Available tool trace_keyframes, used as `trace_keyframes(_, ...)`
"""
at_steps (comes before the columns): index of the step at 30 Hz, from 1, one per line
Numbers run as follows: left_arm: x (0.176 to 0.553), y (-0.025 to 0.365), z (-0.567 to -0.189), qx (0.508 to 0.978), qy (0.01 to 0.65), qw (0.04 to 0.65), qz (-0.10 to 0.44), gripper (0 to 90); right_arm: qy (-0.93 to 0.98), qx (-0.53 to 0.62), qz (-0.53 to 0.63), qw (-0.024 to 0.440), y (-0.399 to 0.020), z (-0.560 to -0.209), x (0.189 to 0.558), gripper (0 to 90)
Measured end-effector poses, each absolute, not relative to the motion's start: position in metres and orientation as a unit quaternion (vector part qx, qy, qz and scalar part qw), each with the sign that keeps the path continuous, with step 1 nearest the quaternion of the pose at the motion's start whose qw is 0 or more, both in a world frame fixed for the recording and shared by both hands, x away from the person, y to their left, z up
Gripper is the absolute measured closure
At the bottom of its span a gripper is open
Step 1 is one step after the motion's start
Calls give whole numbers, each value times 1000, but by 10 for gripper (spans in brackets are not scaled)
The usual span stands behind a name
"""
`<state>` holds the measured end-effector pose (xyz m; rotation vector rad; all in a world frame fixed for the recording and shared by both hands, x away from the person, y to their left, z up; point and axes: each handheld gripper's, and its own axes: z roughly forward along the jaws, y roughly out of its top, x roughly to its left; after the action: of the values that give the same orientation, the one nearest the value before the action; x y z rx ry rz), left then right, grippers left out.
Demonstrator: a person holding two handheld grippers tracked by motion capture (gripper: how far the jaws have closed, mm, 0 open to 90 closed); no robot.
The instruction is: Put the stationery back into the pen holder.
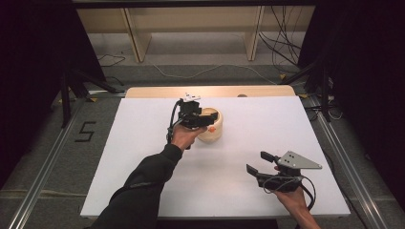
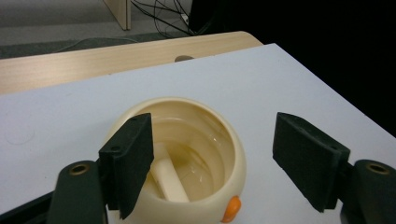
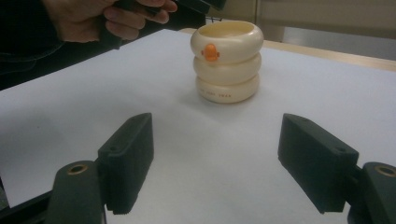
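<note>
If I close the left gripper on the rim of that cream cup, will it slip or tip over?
The cream cup looks like hard, glossy plastic, so its rim would probably not flex, but the rounded wall may slip in the pads. Its flat base, about as wide as its top, suggests it will not tip easily. The left gripper is open, with one pad inside the rim and one outside.

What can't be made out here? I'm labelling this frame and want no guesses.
- Small lettering on the cream cup's bottom ring: too small, right gripper view.
- Pale piece inside the cup: partly hidden by the left gripper's near jaw, left gripper view.
- Cup's left side: covered by that gripper, high view.
</note>
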<state>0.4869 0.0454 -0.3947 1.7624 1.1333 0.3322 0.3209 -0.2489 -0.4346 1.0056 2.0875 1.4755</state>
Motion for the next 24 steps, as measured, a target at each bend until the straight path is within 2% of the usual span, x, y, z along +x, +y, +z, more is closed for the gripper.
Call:
trace_keyframes(11,471,62,-395,734,456,493,102,251,746,358,527,193,-248,-435,321,273)
trace_keyframes(24,448,74,-400,745,425,505,103,226,747,357,528,190,-247,-435,320,273)
